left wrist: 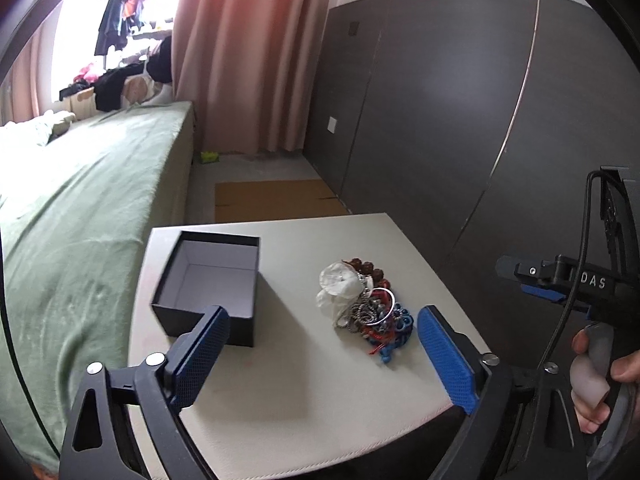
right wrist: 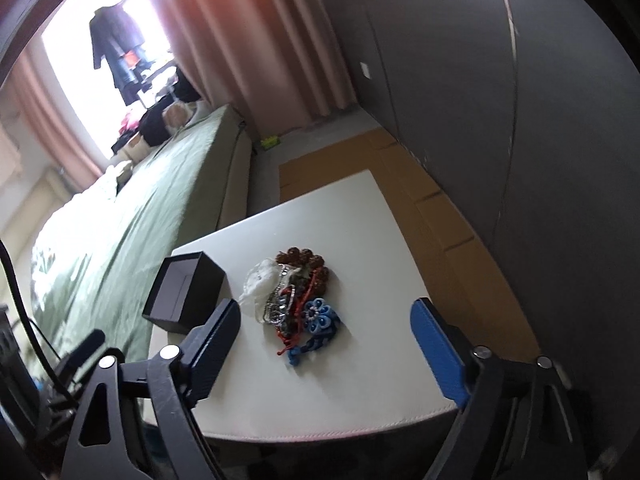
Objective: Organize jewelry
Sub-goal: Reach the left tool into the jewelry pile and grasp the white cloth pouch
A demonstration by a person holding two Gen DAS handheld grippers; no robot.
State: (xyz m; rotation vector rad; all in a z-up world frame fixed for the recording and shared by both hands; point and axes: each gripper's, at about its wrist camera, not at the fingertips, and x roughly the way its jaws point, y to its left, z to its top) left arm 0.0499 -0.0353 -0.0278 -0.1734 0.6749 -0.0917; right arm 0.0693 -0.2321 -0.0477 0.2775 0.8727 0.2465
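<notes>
A tangled heap of jewelry [left wrist: 364, 306] [right wrist: 294, 298] lies on the small white table [left wrist: 280, 380] [right wrist: 360, 232]: brown beads, a silver bangle, chains, red cord, a blue knotted flower and a white flower piece. An empty black box [left wrist: 208, 284] [right wrist: 184, 294] with a pale lining stands open to its left. My left gripper [left wrist: 322, 316] hovers open above the table's near half, its left pad in front of the box, nothing between the fingers. My right gripper [right wrist: 324, 308] is open too, short of the heap, empty. In the left wrist view the right gripper's body [left wrist: 560, 284] shows at the right edge, held by a hand [left wrist: 592, 372].
A bed with a green cover [left wrist: 80, 208] [right wrist: 132, 216] runs along the left, close to the table. Dark wall panels [left wrist: 460, 100] stand to the right. Flattened cardboard [left wrist: 272, 200] [right wrist: 440, 208] lies on the floor beyond the table. Pink curtains [left wrist: 248, 52] hang at the back.
</notes>
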